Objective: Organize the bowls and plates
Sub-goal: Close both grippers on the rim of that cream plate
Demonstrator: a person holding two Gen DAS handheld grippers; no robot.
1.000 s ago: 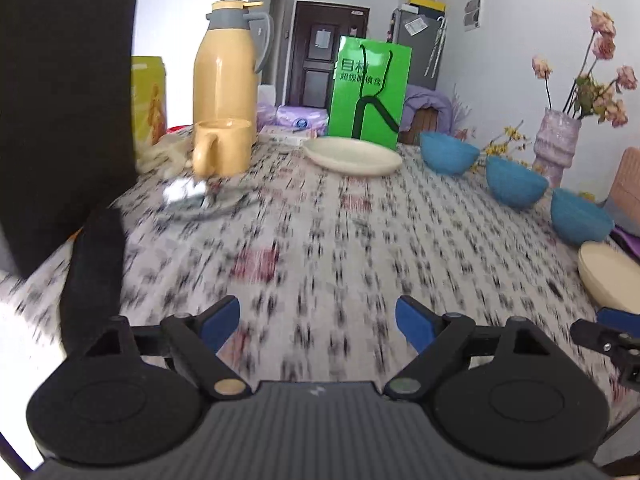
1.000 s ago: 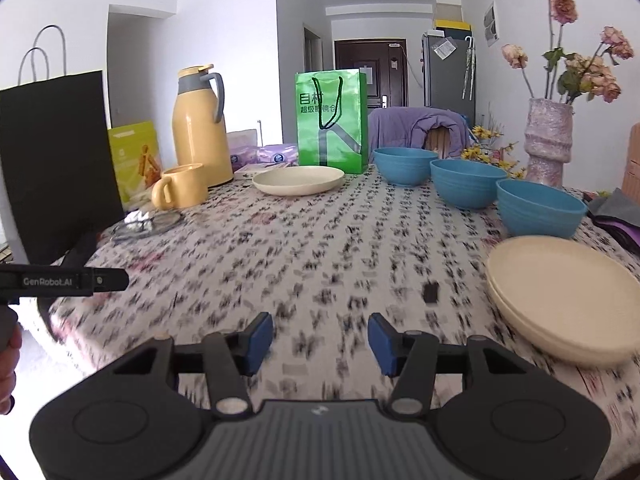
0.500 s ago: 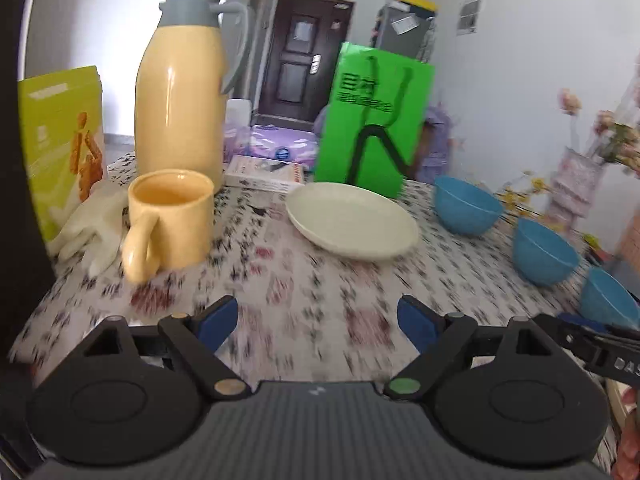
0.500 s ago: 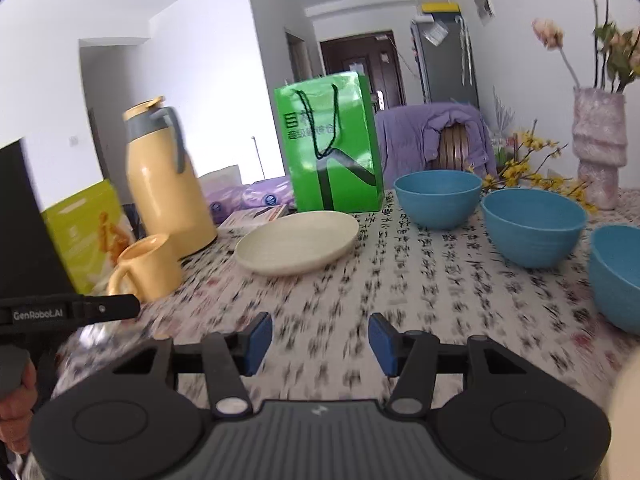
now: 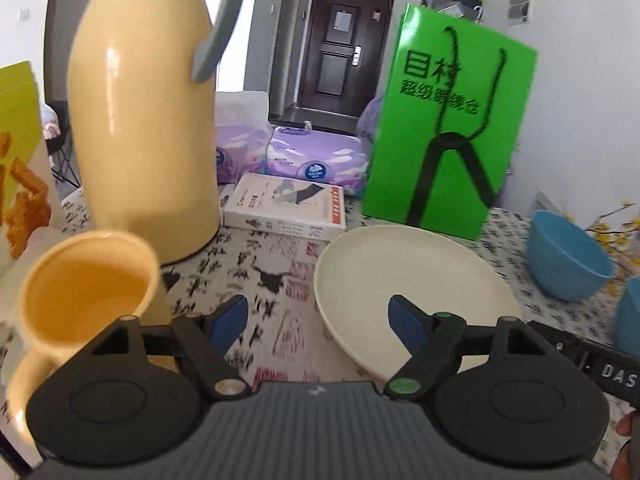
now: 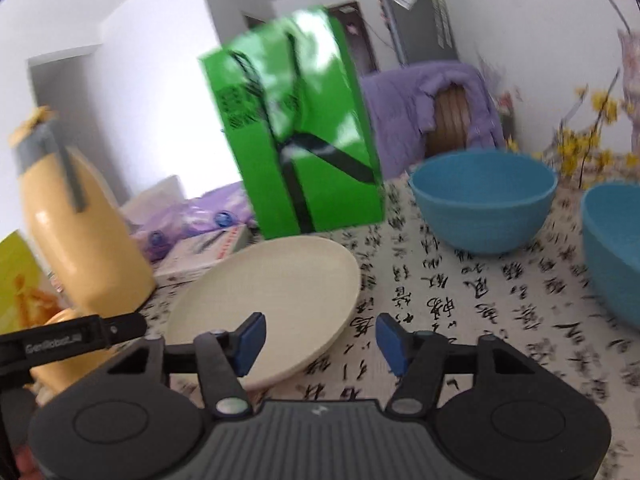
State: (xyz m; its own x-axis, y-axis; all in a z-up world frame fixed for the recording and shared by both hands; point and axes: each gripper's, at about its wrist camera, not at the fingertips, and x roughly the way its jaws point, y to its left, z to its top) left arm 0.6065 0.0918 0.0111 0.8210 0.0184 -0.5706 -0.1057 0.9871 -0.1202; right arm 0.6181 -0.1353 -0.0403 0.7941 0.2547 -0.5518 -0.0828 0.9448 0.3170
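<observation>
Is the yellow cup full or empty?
Empty. Looking down into the yellow cup, you see only its bare yellow inside, with no drink.

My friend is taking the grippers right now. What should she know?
Left gripper: open, empty, jaws just closing a little; one finger is over the cream plate's near rim.
Right gripper: open, empty, jaws just closing slightly, at the same plate's edge.
The plate lies flat before the green bag; two blue bowls stand apart to its right.
Done: nothing held or stacked.
Left: pick up the plate, gather bowls.
</observation>
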